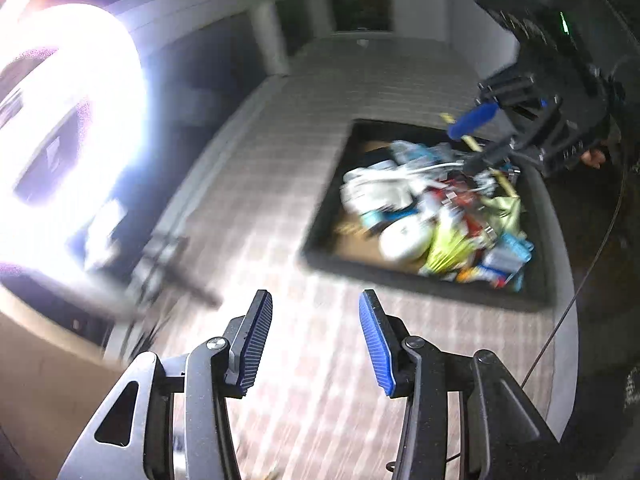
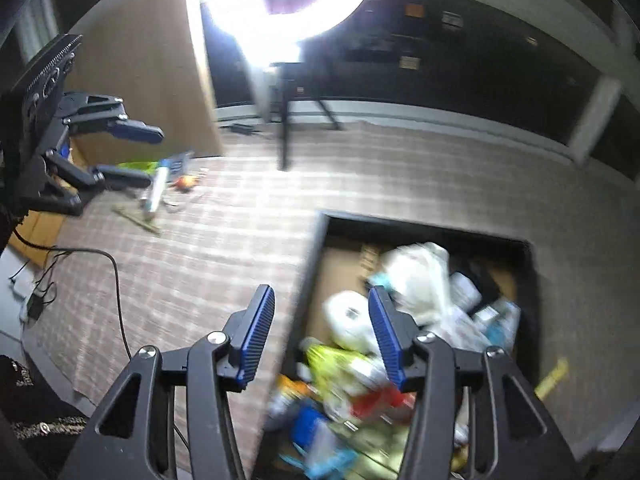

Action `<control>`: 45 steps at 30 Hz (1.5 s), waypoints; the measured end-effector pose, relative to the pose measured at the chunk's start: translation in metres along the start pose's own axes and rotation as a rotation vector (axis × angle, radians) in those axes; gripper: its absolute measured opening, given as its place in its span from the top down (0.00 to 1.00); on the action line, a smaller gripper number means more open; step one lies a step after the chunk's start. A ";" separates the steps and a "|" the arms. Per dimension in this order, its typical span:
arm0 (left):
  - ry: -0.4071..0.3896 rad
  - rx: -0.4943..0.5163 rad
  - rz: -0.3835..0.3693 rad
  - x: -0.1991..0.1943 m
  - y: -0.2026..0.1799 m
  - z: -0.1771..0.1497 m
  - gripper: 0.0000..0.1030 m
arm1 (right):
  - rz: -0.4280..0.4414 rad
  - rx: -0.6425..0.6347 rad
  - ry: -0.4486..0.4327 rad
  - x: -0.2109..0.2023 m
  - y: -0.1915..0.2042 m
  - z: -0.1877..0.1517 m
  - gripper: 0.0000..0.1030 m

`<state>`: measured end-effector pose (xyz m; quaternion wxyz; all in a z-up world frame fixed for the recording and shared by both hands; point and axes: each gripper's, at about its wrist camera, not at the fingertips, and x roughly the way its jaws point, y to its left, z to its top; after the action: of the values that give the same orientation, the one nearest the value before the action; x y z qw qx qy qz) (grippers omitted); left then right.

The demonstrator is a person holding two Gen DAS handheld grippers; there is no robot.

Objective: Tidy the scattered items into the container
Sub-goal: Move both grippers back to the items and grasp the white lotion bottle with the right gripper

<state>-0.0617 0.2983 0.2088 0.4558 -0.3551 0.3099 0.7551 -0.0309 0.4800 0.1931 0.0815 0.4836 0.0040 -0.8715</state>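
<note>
A black container (image 1: 320, 256) sits on the checked cloth, full of several packets, a white roll and wrappers; it also shows in the right wrist view (image 2: 316, 240). My left gripper (image 1: 316, 334) is open and empty above bare cloth, left of the container. My right gripper (image 2: 322, 332) is open and empty over the container's near-left edge; it shows in the left wrist view (image 1: 476, 140) above the container's far corner. Scattered items (image 2: 160, 188) lie far left on the cloth: a tube, a green packet, an orange thing, a stick. The left gripper (image 2: 154, 156) hangs open near them.
A very bright ring light (image 2: 280, 4) on a tripod (image 2: 285, 128) stands at the cloth's far edge; it glares in the left wrist view (image 1: 72, 128). A black cable (image 2: 116, 280) trails off the cloth's left edge. A yellow stick (image 2: 554, 376) lies right of the container.
</note>
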 end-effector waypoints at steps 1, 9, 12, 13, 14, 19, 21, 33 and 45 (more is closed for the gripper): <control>0.001 -0.027 0.020 -0.009 0.011 -0.013 0.58 | 0.021 -0.018 0.000 0.008 0.010 0.007 0.53; 0.102 -0.268 0.164 -0.052 0.081 -0.148 0.66 | 0.157 -0.211 0.043 0.076 0.110 0.048 0.53; 0.149 -0.312 0.177 -0.054 0.088 -0.188 0.66 | 0.220 -0.243 0.082 0.104 0.145 0.062 0.53; 0.173 -0.319 0.180 -0.052 0.089 -0.202 0.66 | 0.238 -0.257 0.093 0.114 0.159 0.067 0.53; 0.193 -0.322 0.181 -0.049 0.089 -0.211 0.66 | 0.246 -0.266 0.100 0.123 0.169 0.072 0.53; 0.270 -0.307 0.162 -0.032 0.086 -0.245 0.66 | 0.282 -0.302 0.136 0.158 0.214 0.090 0.53; 0.280 -0.299 0.149 -0.024 0.085 -0.251 0.66 | 0.283 -0.311 0.143 0.171 0.227 0.095 0.53; 0.112 -0.556 0.099 0.015 0.119 -0.250 0.69 | 0.387 -0.120 0.186 0.232 0.242 0.125 0.68; 0.073 -0.951 0.019 0.060 0.207 -0.258 0.69 | 0.421 -0.160 0.229 0.277 0.274 0.137 0.69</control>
<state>-0.2046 0.0409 0.0464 0.2248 -0.5479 -0.0511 0.8042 -0.2498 0.1595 0.0523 0.2983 0.5614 -0.0188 -0.7717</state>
